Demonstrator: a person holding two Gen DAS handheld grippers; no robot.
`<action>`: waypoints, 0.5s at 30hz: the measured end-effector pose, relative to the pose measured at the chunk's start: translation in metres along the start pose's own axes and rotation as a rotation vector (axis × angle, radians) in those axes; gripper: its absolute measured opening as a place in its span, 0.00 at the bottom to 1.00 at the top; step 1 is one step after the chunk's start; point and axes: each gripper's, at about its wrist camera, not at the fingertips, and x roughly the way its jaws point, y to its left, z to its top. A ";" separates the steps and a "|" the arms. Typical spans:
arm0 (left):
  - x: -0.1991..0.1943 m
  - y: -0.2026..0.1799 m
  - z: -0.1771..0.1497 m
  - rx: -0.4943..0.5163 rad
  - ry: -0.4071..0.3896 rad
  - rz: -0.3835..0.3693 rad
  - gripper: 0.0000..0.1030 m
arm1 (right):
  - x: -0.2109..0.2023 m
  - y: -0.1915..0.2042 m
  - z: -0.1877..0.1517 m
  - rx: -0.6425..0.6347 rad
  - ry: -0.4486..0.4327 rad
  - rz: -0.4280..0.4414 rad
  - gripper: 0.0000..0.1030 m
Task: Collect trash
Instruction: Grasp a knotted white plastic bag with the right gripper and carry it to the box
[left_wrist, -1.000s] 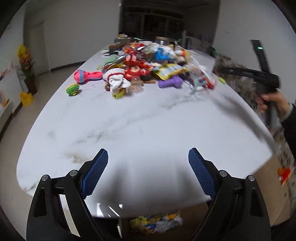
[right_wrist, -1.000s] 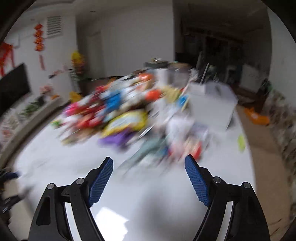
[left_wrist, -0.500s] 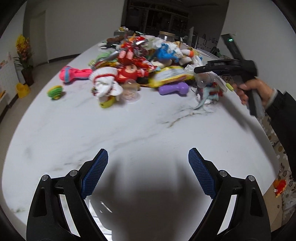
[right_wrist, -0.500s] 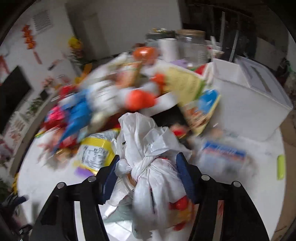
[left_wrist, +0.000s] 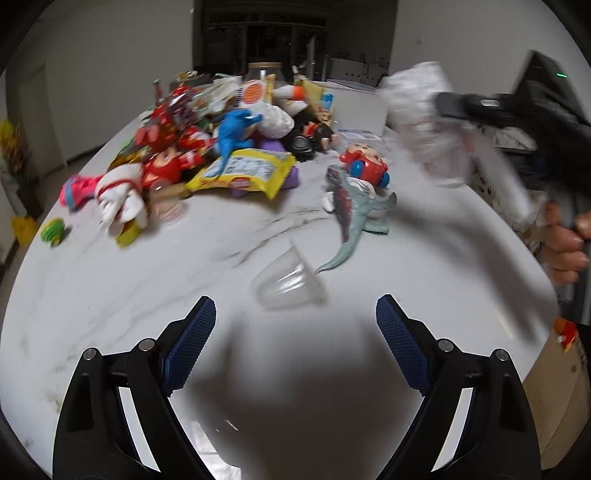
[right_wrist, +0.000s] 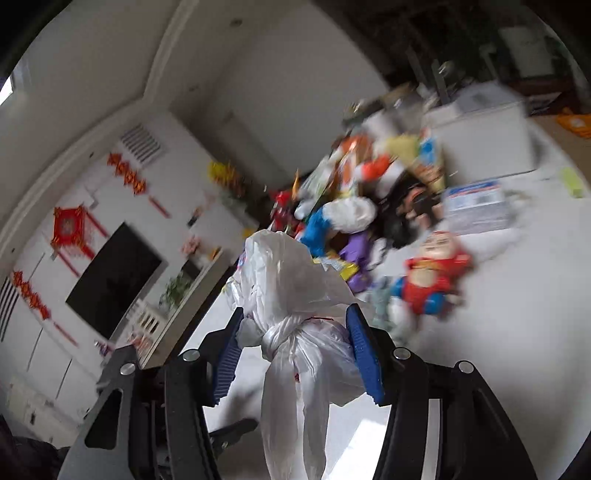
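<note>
Clamping the knotted white plastic trash bag (right_wrist: 295, 332) between both blue pads of the right gripper (right_wrist: 295, 354), carrying it in the air above the white marble table (left_wrist: 110, 280). Hovering with the left gripper (left_wrist: 295, 332) spread wide and holding nothing, just short of a clear plastic cup (left_wrist: 286, 284) lying tipped beside a grey dinosaur toy (left_wrist: 351, 218).

A cup (left_wrist: 288, 282) lies on its side on the bench (left_wrist: 110, 295), just ahead of the left hand-held gripper (left_wrist: 295, 343). Behind the cup lies a dinosaur (left_wrist: 351, 206), with a doll (left_wrist: 364, 166) behind that. The toy heap (left_wrist: 221, 133) sits farther back and left. A bag (right_wrist: 291, 314) sits between the right hand-held gripper's (right_wrist: 293, 354) fingers, above the bench.
</note>
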 end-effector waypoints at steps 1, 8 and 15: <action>0.005 -0.001 0.001 0.010 0.009 0.027 0.84 | -0.013 -0.002 -0.006 0.002 -0.018 -0.008 0.53; 0.039 0.010 0.014 -0.034 0.110 0.044 0.84 | -0.077 -0.001 -0.078 0.011 -0.043 -0.053 0.54; 0.037 0.000 0.009 -0.028 0.145 0.082 0.51 | -0.082 -0.014 -0.133 0.123 -0.017 -0.049 0.54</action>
